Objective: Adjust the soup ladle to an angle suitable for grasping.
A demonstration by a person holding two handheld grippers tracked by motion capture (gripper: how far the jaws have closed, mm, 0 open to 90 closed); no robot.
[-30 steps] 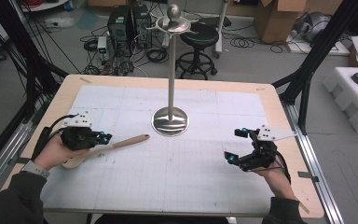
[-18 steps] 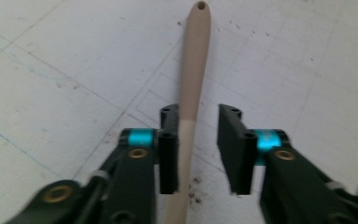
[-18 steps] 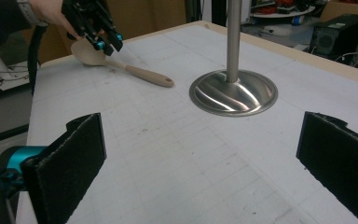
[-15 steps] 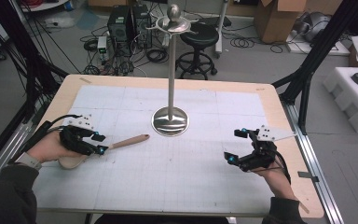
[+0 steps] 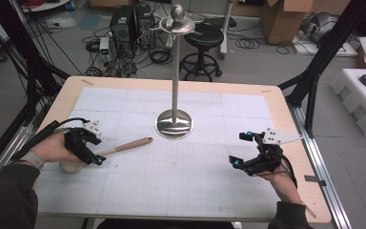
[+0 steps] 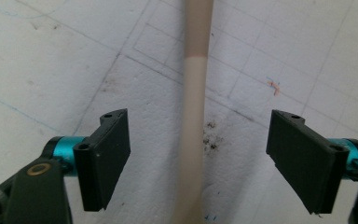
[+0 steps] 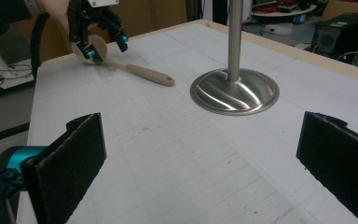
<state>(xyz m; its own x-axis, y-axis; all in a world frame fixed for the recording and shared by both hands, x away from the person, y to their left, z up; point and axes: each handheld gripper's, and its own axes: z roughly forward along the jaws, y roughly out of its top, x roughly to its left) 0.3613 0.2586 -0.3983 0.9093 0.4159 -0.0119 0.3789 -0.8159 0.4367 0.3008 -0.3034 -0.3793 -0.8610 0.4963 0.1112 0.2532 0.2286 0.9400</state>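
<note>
Spoon (image 5: 119,147) flat on mat (image 5: 195,181), left side, bowel end toward table edge under left hand, handle aimed at stand (image 5: 174,125), well apart from it. L gripper (image 5: 96,150) over spoon neck, jaws just been opening, now wide, handle between pads w/o contact. R gripper (image 5: 240,149) near right edge, jaws wide, nothing between, hovering low over mat.

table: light wood top (image 5: 286,109), rounded corners, black frame around it
mat: white gridded sheet (image 5: 181,186) covered most of the top, smudged with dark specks
stand: metal pole stand (image 5: 174,125), round base sat on mat, centre-back
spoon: wooden spoon (image 5: 124,146) lay flat on mat, left side, handle pointed toward stand base
</note>
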